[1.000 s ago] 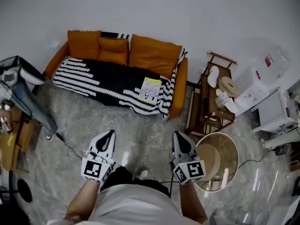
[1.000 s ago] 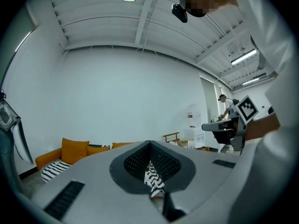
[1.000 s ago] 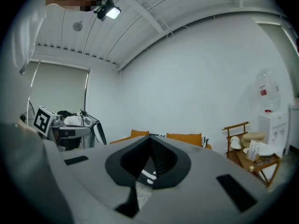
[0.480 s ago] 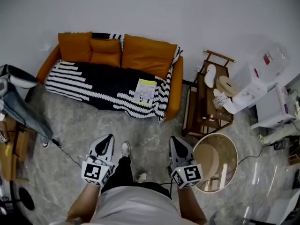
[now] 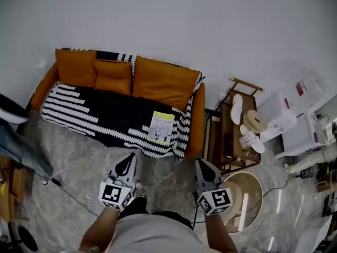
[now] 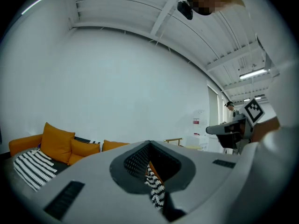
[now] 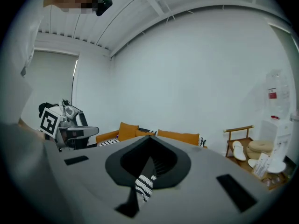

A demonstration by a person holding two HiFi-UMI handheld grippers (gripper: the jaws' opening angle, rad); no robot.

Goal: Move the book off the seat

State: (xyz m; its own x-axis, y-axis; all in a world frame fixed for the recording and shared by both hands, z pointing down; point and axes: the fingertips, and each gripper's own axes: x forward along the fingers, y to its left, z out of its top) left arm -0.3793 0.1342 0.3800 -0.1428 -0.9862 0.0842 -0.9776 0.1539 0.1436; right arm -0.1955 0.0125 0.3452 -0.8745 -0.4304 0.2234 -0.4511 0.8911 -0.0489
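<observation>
Nothing's done yet: the book (image 5: 160, 126) lies on the striped throw (image 5: 95, 115) at the sofa (image 5: 164, 82) seat's right end. The left gripper (image 5: 128, 160) and right gripper (image 5: 202, 165) hover well short, both pinched shut and empty.

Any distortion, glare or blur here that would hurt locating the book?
Head view: mild barrel bend, sharp, even light; the book on the sofa reads clearly; streaky glare on the floor at lower right. Left and right gripper views: heavy fisheye, black vignetted corners, book not made out.
</observation>
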